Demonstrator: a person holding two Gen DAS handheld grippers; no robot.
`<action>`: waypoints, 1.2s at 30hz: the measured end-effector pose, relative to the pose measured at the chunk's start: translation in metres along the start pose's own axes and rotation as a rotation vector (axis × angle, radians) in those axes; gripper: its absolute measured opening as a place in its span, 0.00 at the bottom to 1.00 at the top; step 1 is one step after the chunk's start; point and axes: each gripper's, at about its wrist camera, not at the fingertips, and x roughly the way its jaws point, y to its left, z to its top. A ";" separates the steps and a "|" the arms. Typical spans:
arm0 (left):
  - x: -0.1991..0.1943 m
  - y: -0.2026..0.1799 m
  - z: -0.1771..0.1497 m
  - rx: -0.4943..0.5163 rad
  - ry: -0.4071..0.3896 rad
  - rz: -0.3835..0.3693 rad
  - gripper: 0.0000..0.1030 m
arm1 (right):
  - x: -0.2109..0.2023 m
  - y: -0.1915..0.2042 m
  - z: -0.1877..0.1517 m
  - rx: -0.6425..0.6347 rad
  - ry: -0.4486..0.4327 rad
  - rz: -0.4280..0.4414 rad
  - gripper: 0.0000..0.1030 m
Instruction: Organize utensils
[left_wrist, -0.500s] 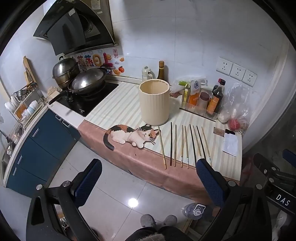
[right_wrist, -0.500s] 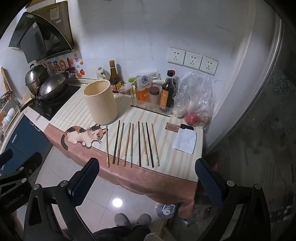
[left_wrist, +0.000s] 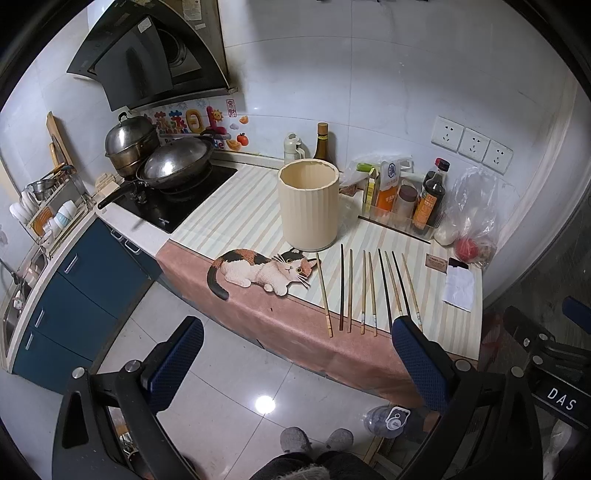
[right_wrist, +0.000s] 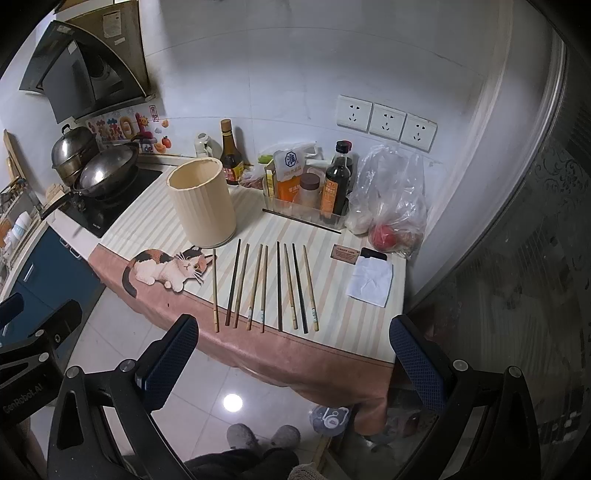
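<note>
Both grippers hang above the floor in front of the counter, angled down toward it. Left gripper (left_wrist: 295, 354): fingers spread wide, nothing between them. Right gripper (right_wrist: 293, 354): the same, wide and empty. Neither touches anything.

Nine chopsticks (right_wrist: 264, 286) lie side by side on the striped mat (right_wrist: 332, 295), near ends close to the counter's front edge, far ends pointing toward the wall. Some are pale wood, some dark; the leftmost pale one (left_wrist: 324, 293) sits a little apart, just beside the cat-shaped mat (left_wrist: 258, 271). One more dark stick (right_wrist: 301, 220) lies crosswise in front of the condiment tray (right_wrist: 306, 206).

The cream ribbed holder (left_wrist: 308, 205) stands upright and open-mouthed just behind the row; we see nothing inside it.

Handling, as we judge it: the sticks look light, stiff and thin, lying flat on the mat, so there is little height for the pads to catch. The dark ones may be lacquered and slippery. We would take hold across the shaft at the near end, close to the counter's front edge, or near mid-length for balance, one stick or a matched pair at a time. A grip far off centre could let the stick swing. The holder looks light enough to tip if struck on the rim.

No stick is in the holder yet, as far as we can see.
</note>
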 end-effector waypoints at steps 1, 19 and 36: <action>0.000 0.000 0.000 -0.003 0.000 -0.001 1.00 | 0.001 0.000 0.000 0.001 0.000 0.000 1.00; 0.000 0.000 0.000 -0.004 0.000 -0.001 1.00 | -0.001 0.001 0.001 -0.001 -0.004 0.000 1.00; -0.009 -0.007 0.006 -0.004 -0.009 0.001 1.00 | -0.011 0.000 0.006 0.000 -0.018 0.001 1.00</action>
